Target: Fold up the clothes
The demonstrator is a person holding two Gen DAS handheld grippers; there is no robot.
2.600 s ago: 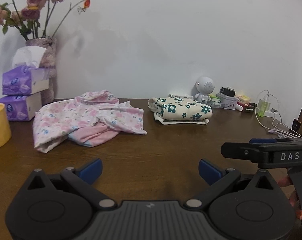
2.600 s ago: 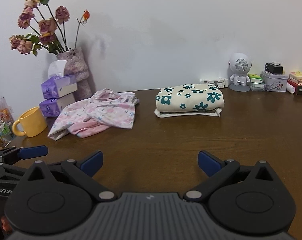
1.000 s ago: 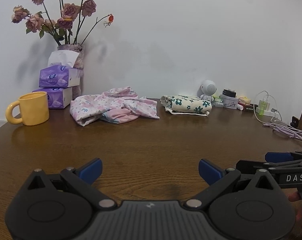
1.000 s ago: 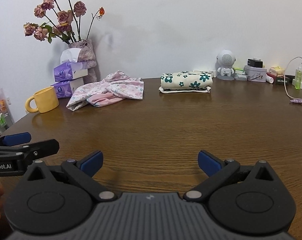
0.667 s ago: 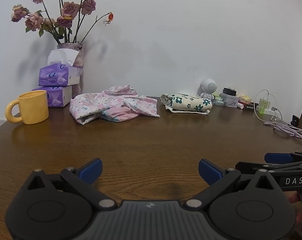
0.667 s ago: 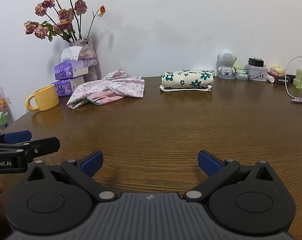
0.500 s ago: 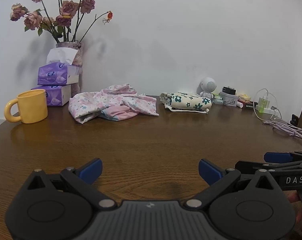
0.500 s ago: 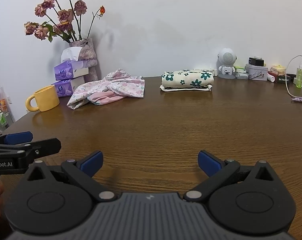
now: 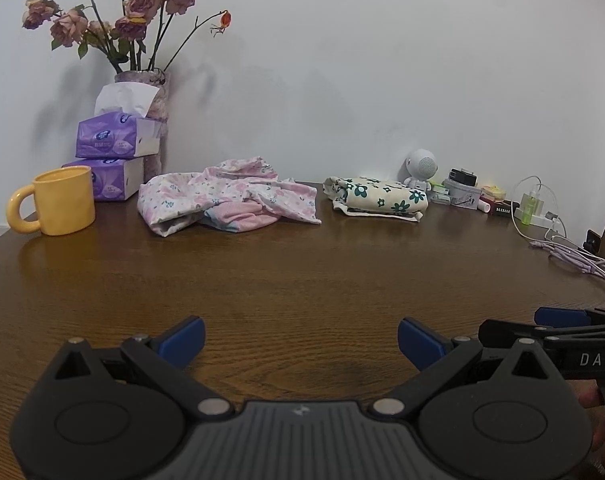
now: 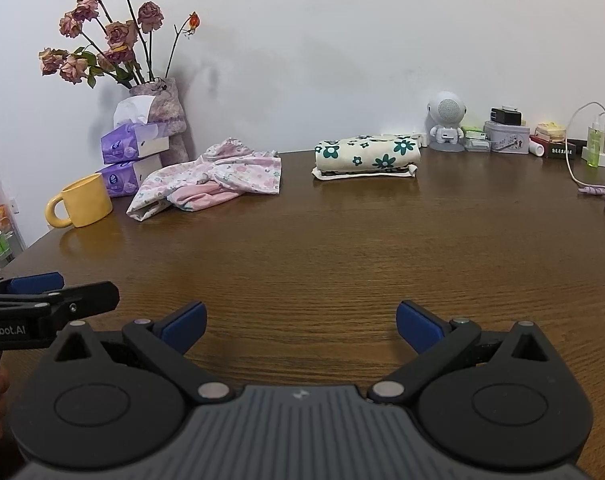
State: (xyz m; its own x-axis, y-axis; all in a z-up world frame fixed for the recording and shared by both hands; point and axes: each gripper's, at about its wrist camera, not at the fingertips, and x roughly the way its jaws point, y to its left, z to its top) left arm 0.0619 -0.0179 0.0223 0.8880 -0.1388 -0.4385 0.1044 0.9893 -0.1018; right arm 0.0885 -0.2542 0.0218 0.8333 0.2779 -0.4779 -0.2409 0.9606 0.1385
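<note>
A crumpled pink floral garment lies at the back of the brown table, left of centre. To its right rests a neatly folded cream cloth with green flowers. My left gripper hovers low over the table's near part, open and holding nothing. My right gripper is likewise open with nothing between its fingers. Each gripper shows at the edge of the other's view: the right one and the left one. Both are far from the clothes.
A yellow mug, stacked purple tissue boxes and a vase of dried roses stand at the back left. A white robot figure, small boxes, a green bottle and cables fill the back right.
Both grippers have pulled back from the clothes toward the table's near edge and dropped lower; since half a second ago they barely moved. Both stayed open.
</note>
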